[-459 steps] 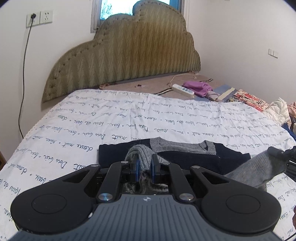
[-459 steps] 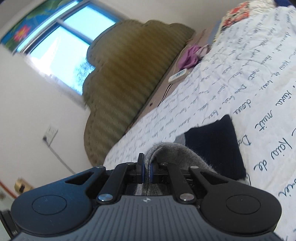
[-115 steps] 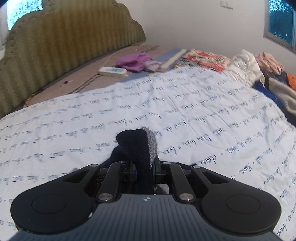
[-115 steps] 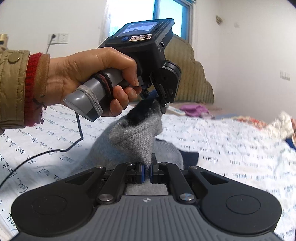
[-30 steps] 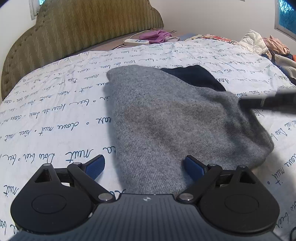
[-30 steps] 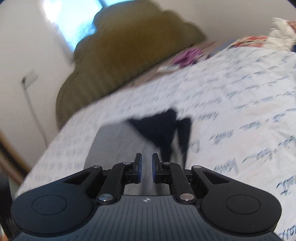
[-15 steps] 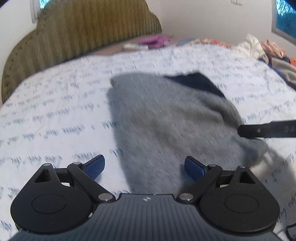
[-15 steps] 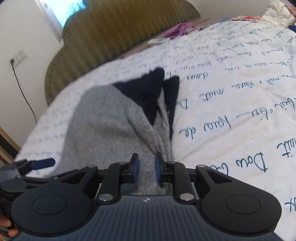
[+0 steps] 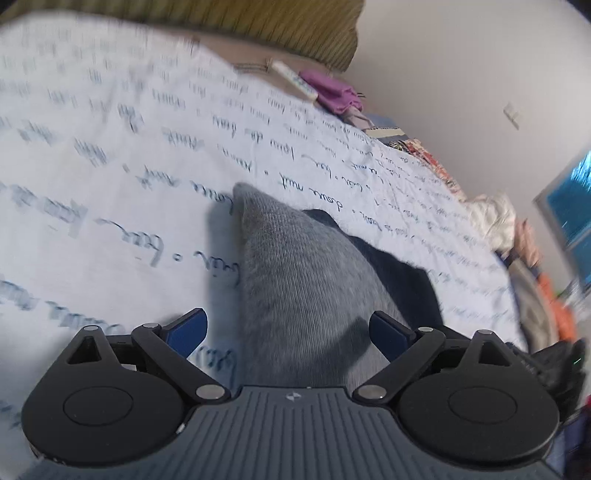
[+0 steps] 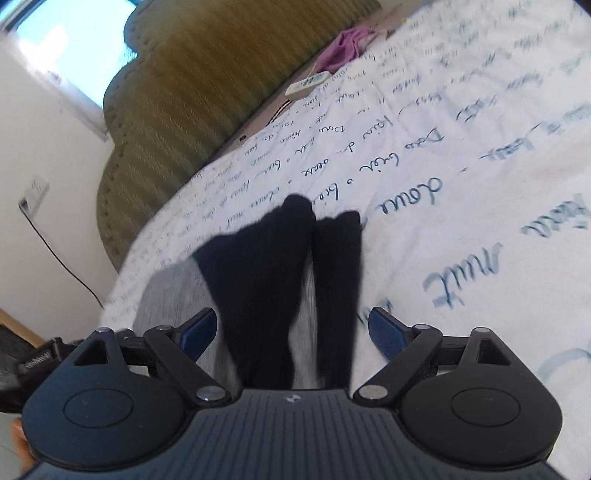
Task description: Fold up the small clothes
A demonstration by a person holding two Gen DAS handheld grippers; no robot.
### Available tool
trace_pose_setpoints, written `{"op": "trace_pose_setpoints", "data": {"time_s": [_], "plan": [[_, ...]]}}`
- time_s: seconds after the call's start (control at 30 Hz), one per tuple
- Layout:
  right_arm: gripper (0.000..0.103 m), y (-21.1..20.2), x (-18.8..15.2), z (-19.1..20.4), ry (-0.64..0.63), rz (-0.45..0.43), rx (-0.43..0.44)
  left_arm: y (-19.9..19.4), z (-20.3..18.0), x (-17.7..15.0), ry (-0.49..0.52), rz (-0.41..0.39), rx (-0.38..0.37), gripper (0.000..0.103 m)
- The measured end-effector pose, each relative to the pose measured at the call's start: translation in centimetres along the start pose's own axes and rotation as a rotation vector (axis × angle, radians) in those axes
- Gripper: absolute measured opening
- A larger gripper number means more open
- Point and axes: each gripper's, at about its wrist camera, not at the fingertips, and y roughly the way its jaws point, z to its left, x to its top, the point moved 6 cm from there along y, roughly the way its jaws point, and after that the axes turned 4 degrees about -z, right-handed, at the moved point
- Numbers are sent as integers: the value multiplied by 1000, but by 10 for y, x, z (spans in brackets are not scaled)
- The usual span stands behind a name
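Left wrist view: the left hand-held gripper (image 9: 288, 328) stands wide apart over the grey and navy garment (image 9: 295, 288) lying on the bed (image 9: 110, 155), gripping nothing; the olive headboard (image 9: 295, 33) rises beyond the garment.

Right wrist view: the right hand-held gripper (image 10: 291, 326) is opening, pads clear of the garment (image 10: 273, 280) between them; the headboard (image 10: 192, 92) stands beyond it, a window (image 10: 62, 48) left of that.

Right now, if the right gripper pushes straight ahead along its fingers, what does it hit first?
Probably the navy part of the sweater, lying on the bed directly between the opening jaws of the right gripper. Beyond it is only the script-printed bedsheet. Depth is hard to judge here.
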Motion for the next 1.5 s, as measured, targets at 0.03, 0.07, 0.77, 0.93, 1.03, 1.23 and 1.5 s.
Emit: {"op": "trace_pose_setpoints", "data": {"time_s": [0.03, 0.07, 0.77, 0.93, 1.03, 1.23, 1.5], "plan": [[90, 5, 4, -2, 20, 2, 22, 7, 2, 3, -25, 11, -26, 94], [90, 9, 7, -3, 33, 5, 46, 12, 4, 6, -45, 16, -48, 94], [45, 13, 24, 0, -122, 3, -107, 29, -51, 5, 375, -100, 74, 64], [63, -36, 11, 9, -156, -88, -109, -22, -48, -16, 422, -134, 101, 81], [63, -65, -6, 7, -103, -93, -76, -49, -46, -46, 425, -95, 60, 83], [65, -86, -59, -2, 14, 13, -13, -66, -24, -102, 306, 10, 14, 78], [20, -77, -97, 14, 26, 78, 51, -72, -19, -118, 232, 38, -7, 16]]}}
